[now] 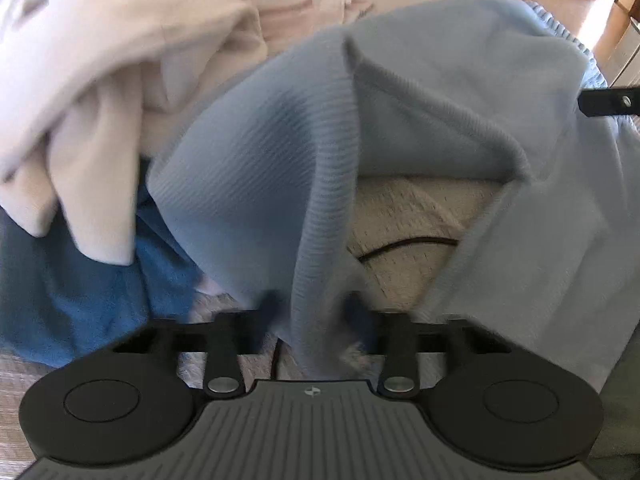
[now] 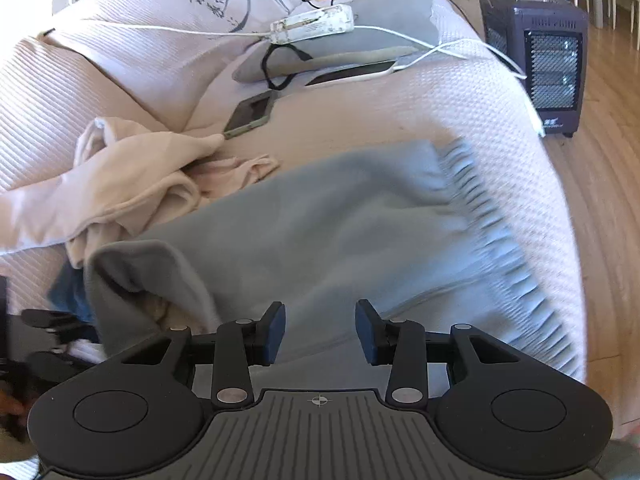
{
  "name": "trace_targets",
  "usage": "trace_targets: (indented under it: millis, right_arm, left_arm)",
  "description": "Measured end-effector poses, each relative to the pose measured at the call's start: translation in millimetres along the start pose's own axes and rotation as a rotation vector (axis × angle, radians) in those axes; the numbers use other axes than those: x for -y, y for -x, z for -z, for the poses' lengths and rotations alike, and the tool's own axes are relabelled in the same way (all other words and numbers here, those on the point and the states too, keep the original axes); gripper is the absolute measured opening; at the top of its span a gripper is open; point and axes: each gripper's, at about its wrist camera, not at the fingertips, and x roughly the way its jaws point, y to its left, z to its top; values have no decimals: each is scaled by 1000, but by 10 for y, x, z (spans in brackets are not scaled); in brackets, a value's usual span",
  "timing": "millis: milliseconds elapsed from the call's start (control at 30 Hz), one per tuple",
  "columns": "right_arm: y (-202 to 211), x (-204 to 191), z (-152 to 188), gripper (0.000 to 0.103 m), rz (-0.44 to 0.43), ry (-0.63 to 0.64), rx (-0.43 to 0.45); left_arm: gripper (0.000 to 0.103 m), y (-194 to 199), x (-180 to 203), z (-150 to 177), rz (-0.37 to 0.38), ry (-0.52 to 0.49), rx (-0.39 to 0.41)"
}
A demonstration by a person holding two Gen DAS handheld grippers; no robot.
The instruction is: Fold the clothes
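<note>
- Your left gripper [image 1: 316, 312] pinches only a narrow bunched edge of the light blue garment [image 1: 400, 120]; it can slip out.
- Your right gripper [image 2: 320, 330] hovers with jaws apart, holding nothing, so the fringed end [image 2: 492, 216] can drag unevenly.

Light-blue ribbed garment [image 1: 260, 152], cream garment [image 1: 100, 60], white waffle-textured bedspread [image 2: 460, 92]

Left tongs [image 1: 312, 312] pinch light-blue knit [image 1: 280, 152] (cream garment [image 1: 100, 80] beside).

Ribbed pale-blue knit garment [image 1: 280, 152], seemingly fleecy inside; waffle-textured cloth bedspread [image 2: 460, 100].
</note>
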Motion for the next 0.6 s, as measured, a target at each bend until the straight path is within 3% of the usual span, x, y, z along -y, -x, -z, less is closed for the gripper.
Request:
trace_targets:
  millis: [33,133,233,433,600]
  right_arm:
    - [3,-19,33,39,-6,2,0]
    - [27,-52,108,39,0,9,-3]
    - [43,-63,140,39,0,7,-2]
    - [101,-122,173,39,-18,19,17]
    - [182,-131,223,39,-53,6,29]
  left_arm:
    - [8,-4,-28,8,26,16,-13]
    - [6,176,-87,56,-1,-8,-7]
    - [6,446,-183,100,-87,-38,12]
    - [6,1140,-239,134,-394,-184,115]
    - [6,1271,-277,-82,-616,-223,174]
